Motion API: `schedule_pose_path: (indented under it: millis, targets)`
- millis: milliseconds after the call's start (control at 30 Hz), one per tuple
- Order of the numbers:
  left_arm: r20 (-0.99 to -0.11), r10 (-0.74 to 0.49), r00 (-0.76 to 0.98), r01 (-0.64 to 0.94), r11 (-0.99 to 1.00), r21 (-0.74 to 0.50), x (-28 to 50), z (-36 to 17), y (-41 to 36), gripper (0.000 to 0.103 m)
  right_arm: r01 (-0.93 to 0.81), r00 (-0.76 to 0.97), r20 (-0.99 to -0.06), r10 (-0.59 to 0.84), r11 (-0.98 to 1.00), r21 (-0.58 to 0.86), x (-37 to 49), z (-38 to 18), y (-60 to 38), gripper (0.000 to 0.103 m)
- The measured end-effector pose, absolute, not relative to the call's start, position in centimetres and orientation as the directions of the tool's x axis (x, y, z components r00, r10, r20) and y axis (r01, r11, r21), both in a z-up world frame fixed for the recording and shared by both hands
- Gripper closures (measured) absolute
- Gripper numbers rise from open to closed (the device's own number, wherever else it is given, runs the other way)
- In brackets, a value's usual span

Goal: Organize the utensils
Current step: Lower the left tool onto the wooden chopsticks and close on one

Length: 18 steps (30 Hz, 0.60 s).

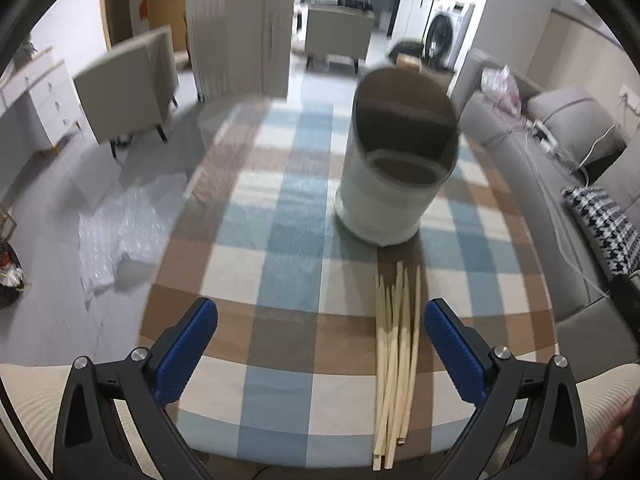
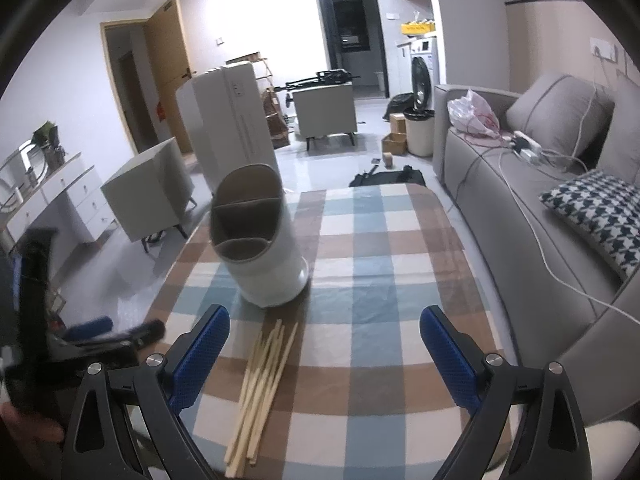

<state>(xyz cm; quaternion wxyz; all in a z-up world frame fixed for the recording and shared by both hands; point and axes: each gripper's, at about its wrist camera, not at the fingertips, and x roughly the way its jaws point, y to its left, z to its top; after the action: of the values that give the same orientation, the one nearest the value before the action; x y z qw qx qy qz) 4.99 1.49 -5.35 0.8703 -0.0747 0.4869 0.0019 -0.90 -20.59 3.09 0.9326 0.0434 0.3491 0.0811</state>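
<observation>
The left gripper hangs above the near edge of the table with its blue fingers spread wide and nothing between them. A bundle of pale wooden chopsticks lies flat on the checked cloth just inside the right finger, tips pointing toward the holder. The right gripper is likewise spread and empty, its blue fingers well apart, with the chopsticks lying near its left finger. The holder stands upright beyond the chopstick tips, a pale cylinder split into compartments, all of them looking empty. No brand, label or writing can be read on the holder, chopsticks or grippers. A grey sofa runs along the table's right side.
</observation>
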Motion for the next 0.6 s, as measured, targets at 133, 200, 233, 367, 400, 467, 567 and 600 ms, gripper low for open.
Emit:
schedule_pose_path:
  millis: [133,200,233,367,400,467,567,600]
  targets:
    - [-0.913,-0.093,0.396,-0.059,0.990,-0.127,7.0,-9.0,0.5,0.008,-0.096,0.729,-0.662,0.174,0.984,0.153,0.8,2.2,-21.2,0.007]
    - [-0.934,-0.092,0.346,-0.046,0.992,-0.115,7.8,-10.6,0.0,0.015,-0.091,0.720,-0.672,0.174,0.983,0.157,1.6,1.7,-21.3,0.007]
    - [-0.942,-0.091,0.322,-0.046,0.993,-0.112,8.0,-11.0,-0.1,0.018,-0.090,0.717,-0.675,0.174,0.983,0.158,2.0,1.5,-21.4,0.007]
    - [-0.958,-0.116,0.263,-0.047,0.990,-0.133,8.8,-12.0,-0.7,0.021,-0.091,0.701,-0.690,0.180,0.982,0.164,3.3,0.8,-21.5,0.007]
    - [-0.959,-0.124,0.256,-0.041,0.990,-0.139,8.9,-12.0,-1.1,0.021,-0.093,0.694,-0.696,0.186,0.981,0.169,3.7,0.6,-21.5,0.007]
    - [-0.965,-0.105,0.241,-0.026,0.993,-0.114,9.0,-12.1,-1.7,0.021,-0.096,0.684,-0.704,0.193,0.980,0.175,4.2,0.2,-21.5,0.007]
    - [-0.976,-0.089,0.199,-0.027,0.995,-0.097,8.8,-12.8,-2.2,0.025,-0.098,0.676,-0.709,0.201,0.978,0.184,4.7,0.1,-21.5,0.007]
    - [-0.979,-0.085,0.185,-0.033,0.995,-0.093,8.7,-12.9,-2.2,0.027,-0.097,0.674,-0.710,0.205,0.977,0.190,4.8,0.0,-21.6,0.007]
